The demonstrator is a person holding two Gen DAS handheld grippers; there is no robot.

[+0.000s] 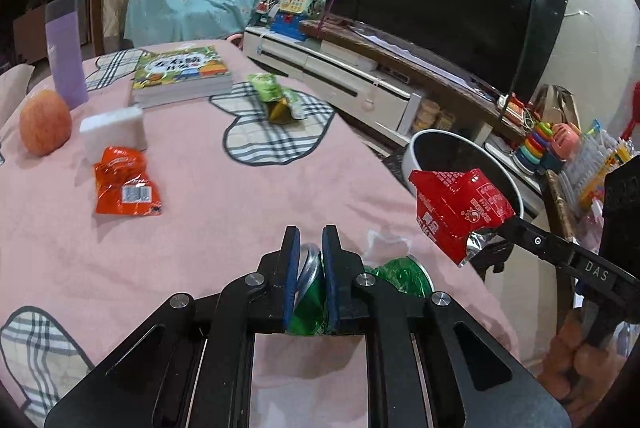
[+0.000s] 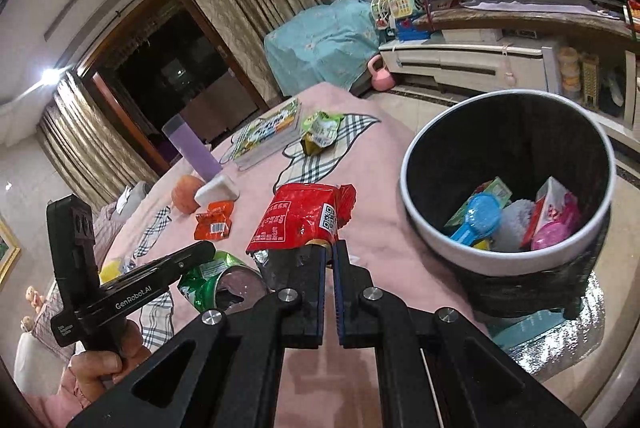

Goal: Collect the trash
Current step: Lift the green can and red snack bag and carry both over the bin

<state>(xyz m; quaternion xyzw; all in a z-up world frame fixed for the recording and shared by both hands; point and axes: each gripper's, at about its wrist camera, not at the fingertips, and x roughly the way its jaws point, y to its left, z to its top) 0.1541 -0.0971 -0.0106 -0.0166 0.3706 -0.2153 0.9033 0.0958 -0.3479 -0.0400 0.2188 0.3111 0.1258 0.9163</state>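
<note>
My left gripper (image 1: 311, 232) is shut on a crushed green can (image 1: 394, 274) low over the pink tablecloth; the can also shows in the right wrist view (image 2: 208, 280). My right gripper (image 2: 329, 248) is shut on a red snack wrapper (image 2: 298, 218), held in the air beside the white-rimmed black trash bin (image 2: 436, 228). In the left wrist view the wrapper (image 1: 456, 207) hangs in front of the bin (image 1: 416, 147). An orange wrapper (image 1: 126, 183) and a green wrapper (image 1: 276, 99) lie on the table.
An apple (image 1: 45, 121), a white sponge block (image 1: 114, 131), a purple bottle (image 1: 66, 55) and a book (image 1: 180, 73) stand on the table. The bin holds several items, including a blue brush (image 2: 478, 224). A TV (image 1: 448, 3) and toys stand behind.
</note>
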